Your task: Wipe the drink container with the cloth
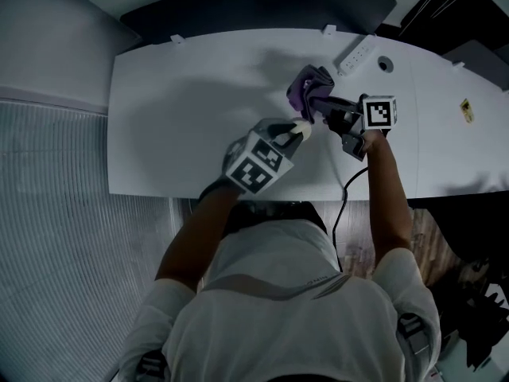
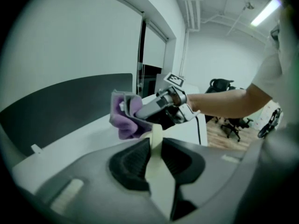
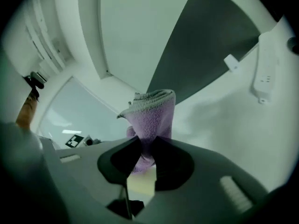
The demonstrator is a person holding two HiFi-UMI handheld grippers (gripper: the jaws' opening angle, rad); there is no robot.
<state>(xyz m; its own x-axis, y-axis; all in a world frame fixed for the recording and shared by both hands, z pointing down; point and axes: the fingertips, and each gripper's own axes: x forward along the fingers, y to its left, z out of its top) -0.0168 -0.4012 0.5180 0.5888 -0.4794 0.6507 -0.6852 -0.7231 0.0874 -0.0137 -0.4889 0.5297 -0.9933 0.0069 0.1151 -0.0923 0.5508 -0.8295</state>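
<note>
My left gripper (image 1: pixel 299 130) is shut on a pale cream drink container (image 1: pixel 301 127), held above the white table (image 1: pixel 183 110). In the left gripper view the container (image 2: pixel 158 169) shows as a thin cream strip pinched between the dark pads of that gripper (image 2: pixel 155 143). My right gripper (image 1: pixel 316 102) is shut on a purple cloth (image 1: pixel 308 84), just beyond the container's tip. The cloth (image 3: pixel 152 113) bunches up out of the right gripper (image 3: pixel 147 146), and the container (image 3: pixel 140 183) shows below its jaws. In the left gripper view the cloth (image 2: pixel 124 115) hangs close to the container's far end; I cannot tell whether they touch.
A white power strip (image 1: pixel 355 54) and a round cable hole (image 1: pixel 386 64) lie at the table's far right. A dark panel (image 1: pixel 262 10) runs behind the table. A black cable (image 1: pixel 342 197) drops over the near edge. Office chairs (image 2: pixel 233 125) stand on the wood floor at the right.
</note>
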